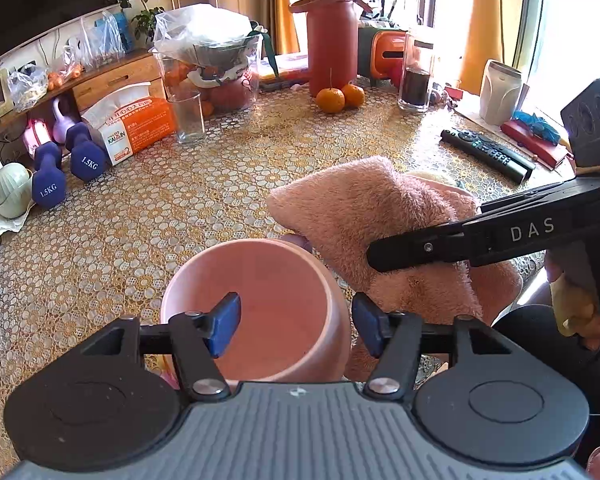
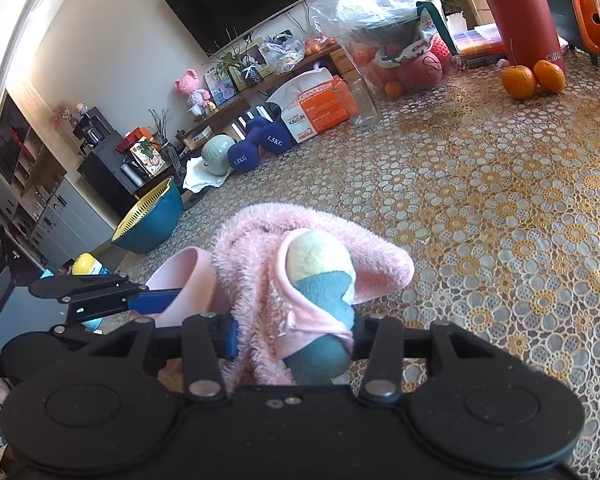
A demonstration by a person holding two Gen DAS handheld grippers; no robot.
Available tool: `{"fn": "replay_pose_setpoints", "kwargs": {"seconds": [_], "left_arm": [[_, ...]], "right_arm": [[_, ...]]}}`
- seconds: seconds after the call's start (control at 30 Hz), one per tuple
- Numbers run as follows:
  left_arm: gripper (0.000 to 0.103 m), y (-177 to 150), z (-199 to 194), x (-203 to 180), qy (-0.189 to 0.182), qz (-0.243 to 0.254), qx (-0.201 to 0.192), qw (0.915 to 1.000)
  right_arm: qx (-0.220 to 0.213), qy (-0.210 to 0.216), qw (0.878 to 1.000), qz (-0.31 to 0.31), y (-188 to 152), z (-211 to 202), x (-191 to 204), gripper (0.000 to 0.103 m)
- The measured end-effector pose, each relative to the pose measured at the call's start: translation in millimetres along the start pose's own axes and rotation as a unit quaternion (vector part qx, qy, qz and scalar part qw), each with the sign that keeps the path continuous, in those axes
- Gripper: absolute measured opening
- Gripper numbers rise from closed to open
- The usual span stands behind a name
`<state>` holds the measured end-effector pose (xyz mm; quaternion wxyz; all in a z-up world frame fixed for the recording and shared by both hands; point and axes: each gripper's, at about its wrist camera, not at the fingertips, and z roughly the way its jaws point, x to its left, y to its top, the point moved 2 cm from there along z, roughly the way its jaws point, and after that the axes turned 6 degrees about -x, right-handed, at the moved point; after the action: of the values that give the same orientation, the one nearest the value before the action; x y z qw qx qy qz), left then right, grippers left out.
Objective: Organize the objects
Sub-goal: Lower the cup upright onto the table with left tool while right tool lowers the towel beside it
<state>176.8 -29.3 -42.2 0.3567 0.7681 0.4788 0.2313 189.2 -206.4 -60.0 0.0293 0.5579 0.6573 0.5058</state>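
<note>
A pink cup [image 1: 260, 312] stands on the patterned table. My left gripper [image 1: 296, 324] is shut on the cup's right wall, one blue pad [image 1: 226, 322] inside the cup and the other outside. My right gripper [image 2: 294, 334] is shut on a fluffy pink towel [image 2: 252, 248] with a yellow and teal patch [image 2: 320, 276], held just right of the cup [image 2: 184, 280]. In the left wrist view the towel [image 1: 372, 212] hangs beside the cup under the right gripper's black finger [image 1: 440, 246].
Two blue dumbbells [image 1: 66, 168], a tissue box [image 1: 136, 124], a clear glass [image 1: 188, 116], a bagged container [image 1: 212, 64], a red bottle [image 1: 332, 32], two oranges [image 1: 340, 98], a jar [image 1: 416, 72] and a remote [image 1: 488, 154] ring the table. A teal bowl [image 2: 152, 220] sits at the left edge.
</note>
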Motion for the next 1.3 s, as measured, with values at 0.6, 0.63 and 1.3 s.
{"fn": "replay_pose_setpoints", "kwargs": {"seconds": [0.6, 0.63, 1.3], "left_arm": [[0.085, -7, -26, 11, 0.036, -0.052, -0.067, 0.9957], [0.085, -8, -27, 11, 0.034, -0.056, -0.071, 0.9953], [0.102, -23, -65, 13, 0.068, -0.055, -0.122, 0.9887]], "right_arm": [[-0.007, 0.003, 1.000, -0.005, -3, -17, 5, 0.044], [-0.007, 0.002, 1.000, -0.007, -3, -18, 6, 0.044], [-0.027, -0.011, 0.999, -0.039, -1, -44, 19, 0.050]]}}
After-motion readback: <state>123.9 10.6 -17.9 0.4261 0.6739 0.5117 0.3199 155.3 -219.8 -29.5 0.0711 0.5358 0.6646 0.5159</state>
